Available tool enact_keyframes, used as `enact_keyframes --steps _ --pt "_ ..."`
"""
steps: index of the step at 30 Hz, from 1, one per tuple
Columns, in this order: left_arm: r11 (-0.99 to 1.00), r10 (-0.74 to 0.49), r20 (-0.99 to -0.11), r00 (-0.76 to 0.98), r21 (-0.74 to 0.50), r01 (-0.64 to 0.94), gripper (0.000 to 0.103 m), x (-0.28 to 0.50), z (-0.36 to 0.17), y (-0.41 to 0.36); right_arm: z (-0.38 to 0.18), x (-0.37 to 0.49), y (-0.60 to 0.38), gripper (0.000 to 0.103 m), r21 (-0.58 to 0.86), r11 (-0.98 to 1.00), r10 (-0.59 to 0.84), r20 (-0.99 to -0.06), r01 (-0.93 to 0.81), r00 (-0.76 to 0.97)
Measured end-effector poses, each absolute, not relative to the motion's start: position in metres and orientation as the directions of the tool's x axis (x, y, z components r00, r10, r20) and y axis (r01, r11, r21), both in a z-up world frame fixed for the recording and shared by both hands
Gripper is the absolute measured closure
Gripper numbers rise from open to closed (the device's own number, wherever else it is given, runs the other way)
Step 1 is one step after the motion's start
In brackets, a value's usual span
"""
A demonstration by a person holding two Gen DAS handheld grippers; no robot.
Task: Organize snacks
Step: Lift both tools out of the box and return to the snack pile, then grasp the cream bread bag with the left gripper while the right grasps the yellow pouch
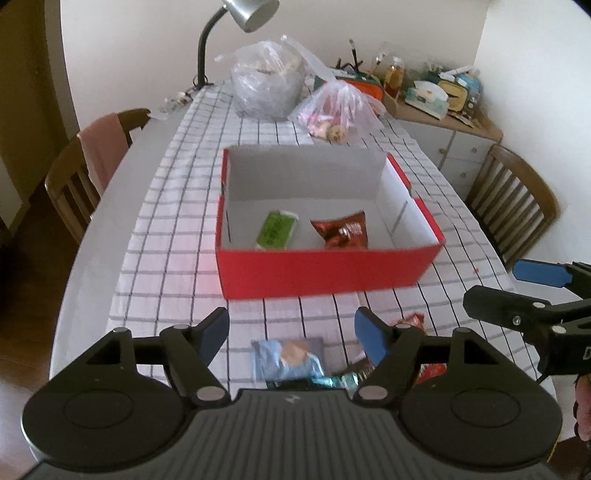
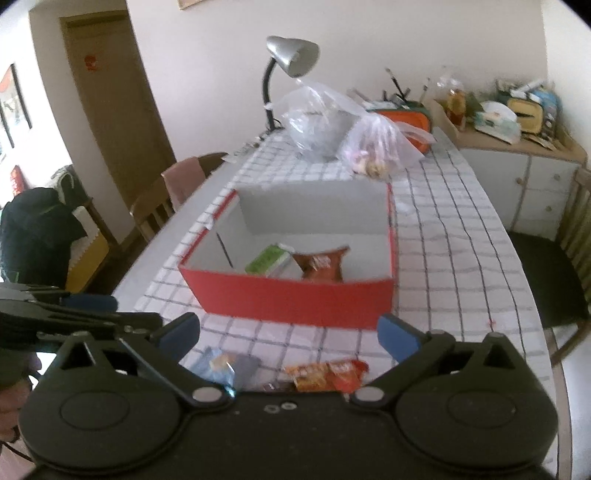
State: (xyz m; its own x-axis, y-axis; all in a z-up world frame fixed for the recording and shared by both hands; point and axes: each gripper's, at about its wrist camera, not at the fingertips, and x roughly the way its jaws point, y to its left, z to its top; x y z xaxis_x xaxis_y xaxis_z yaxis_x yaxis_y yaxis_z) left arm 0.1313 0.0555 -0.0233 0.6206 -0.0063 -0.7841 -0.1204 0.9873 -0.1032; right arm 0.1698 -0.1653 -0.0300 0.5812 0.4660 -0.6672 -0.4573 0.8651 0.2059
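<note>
A red box [image 1: 325, 273] with white inner walls stands on the checked tablecloth. Inside it lie a green packet [image 1: 277, 229] and a brown-red packet [image 1: 341, 229]. My left gripper [image 1: 291, 325] hovers open in front of the box, with nothing between its fingers. Under it on the cloth lie a pale blue packet [image 1: 288, 358] and a red packet [image 1: 415, 319]. My right gripper [image 2: 286, 326] is open wide and empty, short of the box [image 2: 295, 299]. Below it lie the blue packet [image 2: 225, 365] and an orange-red packet [image 2: 325, 374]. The two grippers are side by side.
Two clear plastic bags [image 1: 266, 85] [image 1: 336, 110] with food sit behind the box, beside a silver desk lamp [image 1: 251, 14]. Wooden chairs [image 1: 74, 177] [image 1: 513, 199] flank the table. A cluttered sideboard [image 2: 517, 162] stands at the far right.
</note>
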Motion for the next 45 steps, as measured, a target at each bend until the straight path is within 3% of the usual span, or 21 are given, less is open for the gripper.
enact_keyframes --steps 18,26,42,45 --pt "0.992 -0.102 -0.863 0.494 -0.128 -0.018 0.029 0.106 -0.092 0.005 -0.106 0.17 -0.237 0.0 0.202 0.958 0.283 -0.78 -0.204 0.559" --pt "0.993 -0.116 -0.877 0.466 -0.11 0.04 0.029 0.102 -0.111 -0.015 -0.142 0.179 -0.24 0.003 0.164 0.972 0.229 -0.823 -0.169 0.519" --pt "0.996 -0.082 -0.896 0.437 -0.063 0.057 0.029 0.112 -0.135 -0.031 -0.169 0.191 -0.225 0.03 0.107 0.961 0.223 -0.845 -0.254 0.486" --pt "0.996 -0.088 -0.903 0.421 -0.077 0.043 0.04 0.115 -0.136 -0.031 -0.169 0.192 -0.224 0.036 0.102 0.96 0.222 -0.845 -0.261 0.486"
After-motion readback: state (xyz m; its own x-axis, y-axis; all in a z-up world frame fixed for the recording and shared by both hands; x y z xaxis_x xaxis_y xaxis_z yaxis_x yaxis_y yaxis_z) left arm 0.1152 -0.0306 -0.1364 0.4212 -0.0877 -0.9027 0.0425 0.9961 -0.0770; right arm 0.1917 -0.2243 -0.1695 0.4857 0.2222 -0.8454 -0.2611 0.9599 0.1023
